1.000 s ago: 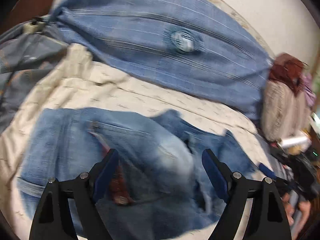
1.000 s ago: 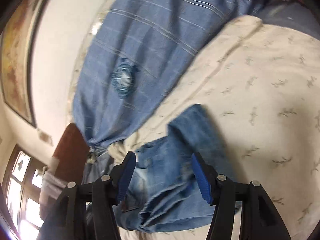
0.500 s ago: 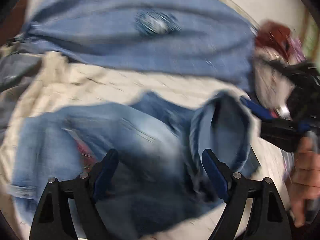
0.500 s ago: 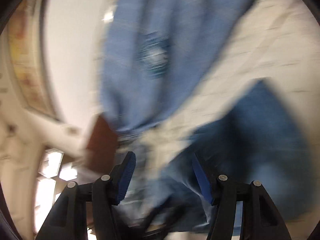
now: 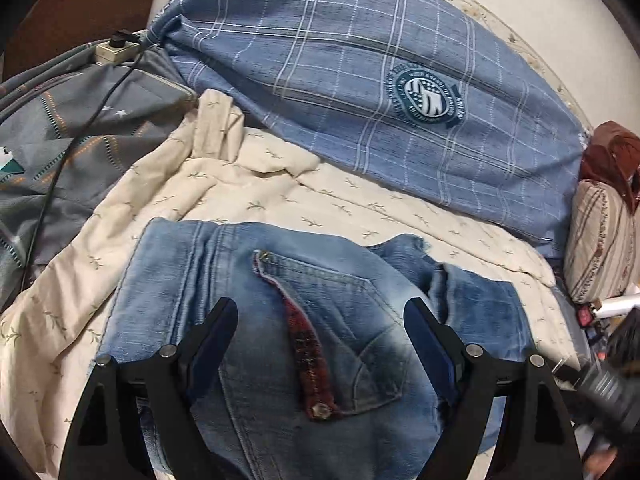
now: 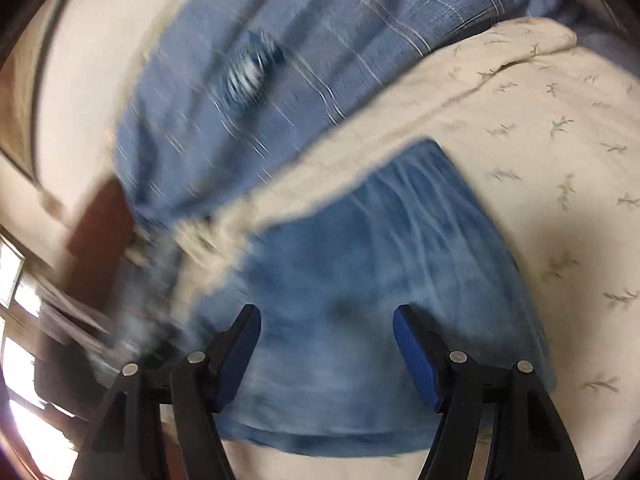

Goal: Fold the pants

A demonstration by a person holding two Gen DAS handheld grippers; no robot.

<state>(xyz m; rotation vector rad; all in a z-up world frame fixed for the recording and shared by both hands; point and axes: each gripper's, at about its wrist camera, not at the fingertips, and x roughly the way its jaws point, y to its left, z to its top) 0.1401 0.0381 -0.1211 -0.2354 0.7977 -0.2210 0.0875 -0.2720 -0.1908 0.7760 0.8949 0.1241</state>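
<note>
Light blue jeans (image 5: 320,304) lie bunched on a cream bedspread (image 5: 224,192). A back pocket with a red plaid flap faces up. My left gripper (image 5: 320,324) is open and empty just above the pocket. In the blurred right wrist view the jeans (image 6: 384,264) lie flat, and my right gripper (image 6: 326,332) is open and empty above them. The right gripper also shows at the left wrist view's lower right edge (image 5: 600,384).
A large blue plaid pillow (image 5: 360,64) lies behind the jeans. A grey patterned quilt (image 5: 72,136) with a power strip (image 5: 116,48) and cable lies at left. A striped cushion (image 5: 600,236) and clutter stand at right.
The lifted jeans leg has been laid over and now lies flat. The right gripper has swung across the jeans and is still moving. The left gripper's view has steadied over the pocket.
</note>
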